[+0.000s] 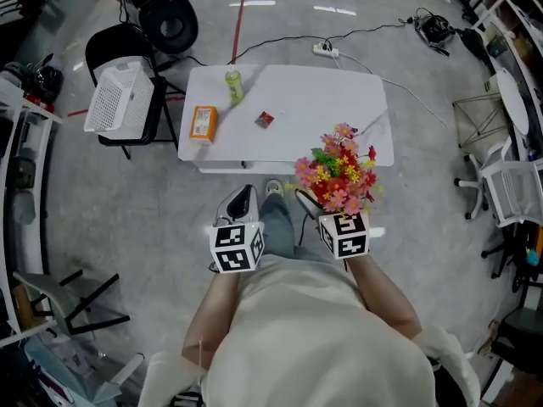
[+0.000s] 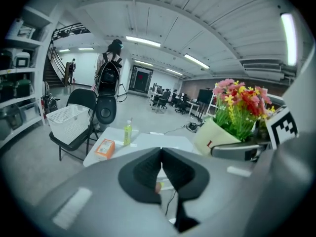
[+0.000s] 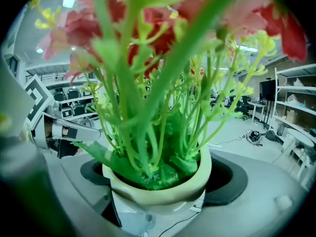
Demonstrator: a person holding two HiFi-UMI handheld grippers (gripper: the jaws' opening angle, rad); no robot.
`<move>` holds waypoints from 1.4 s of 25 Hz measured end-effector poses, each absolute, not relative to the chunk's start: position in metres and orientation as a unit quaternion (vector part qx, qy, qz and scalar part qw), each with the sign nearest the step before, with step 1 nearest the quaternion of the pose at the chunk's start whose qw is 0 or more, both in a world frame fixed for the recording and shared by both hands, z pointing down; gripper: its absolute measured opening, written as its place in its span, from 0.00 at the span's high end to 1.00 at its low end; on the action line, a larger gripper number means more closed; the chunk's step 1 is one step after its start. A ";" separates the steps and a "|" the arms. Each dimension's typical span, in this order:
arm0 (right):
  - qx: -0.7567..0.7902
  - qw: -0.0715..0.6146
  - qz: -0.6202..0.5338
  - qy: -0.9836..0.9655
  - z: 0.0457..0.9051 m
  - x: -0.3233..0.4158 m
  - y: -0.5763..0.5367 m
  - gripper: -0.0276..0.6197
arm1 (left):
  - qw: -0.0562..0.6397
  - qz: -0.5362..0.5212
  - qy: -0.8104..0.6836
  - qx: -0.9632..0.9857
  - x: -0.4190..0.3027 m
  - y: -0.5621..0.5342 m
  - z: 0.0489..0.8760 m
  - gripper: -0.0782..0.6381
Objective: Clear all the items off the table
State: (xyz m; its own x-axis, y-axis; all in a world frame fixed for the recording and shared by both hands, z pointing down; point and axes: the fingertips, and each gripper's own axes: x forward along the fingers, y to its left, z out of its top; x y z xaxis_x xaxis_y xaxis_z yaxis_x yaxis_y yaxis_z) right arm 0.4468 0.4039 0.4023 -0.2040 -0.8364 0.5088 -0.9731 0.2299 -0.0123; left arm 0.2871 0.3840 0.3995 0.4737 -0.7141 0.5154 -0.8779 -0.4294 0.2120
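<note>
White slatted plastic basket (image 1: 119, 98) sits on black folding chair (image 1: 127, 134), far left, beside the white rectangular counter (image 1: 322, 100). On counter, left end: flat orange cardboard box (image 1: 202, 122) near left edge; yellow-green plastic bottle (image 1: 234, 85) upright toward the far edge; small red packet (image 1: 265, 119) just right of those, apart from both. Right half of the counter bare. White power strip (image 1: 325, 51) with cable on grey floor beyond the far edge. Left tongs (image 2: 161, 154) pressed together, nothing between them, held in front of the person off the counter's near edge and aimed at the counter. Right tongs (image 3: 159, 181) are closed around a cream ceramic pot of red, pink and yellow artificial flowers (image 1: 338, 176), gripped on the pot wall, one jaw on each side, pot upright. Pot is lifted clear, off the counter surface, over its near edge toward the right, just right of the left tongs.
</note>
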 end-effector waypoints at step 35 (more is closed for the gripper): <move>0.436 0.195 0.115 -0.871 0.356 0.193 0.294 0.14 | 0.218 0.137 -0.601 0.757 0.069 0.312 0.362 0.88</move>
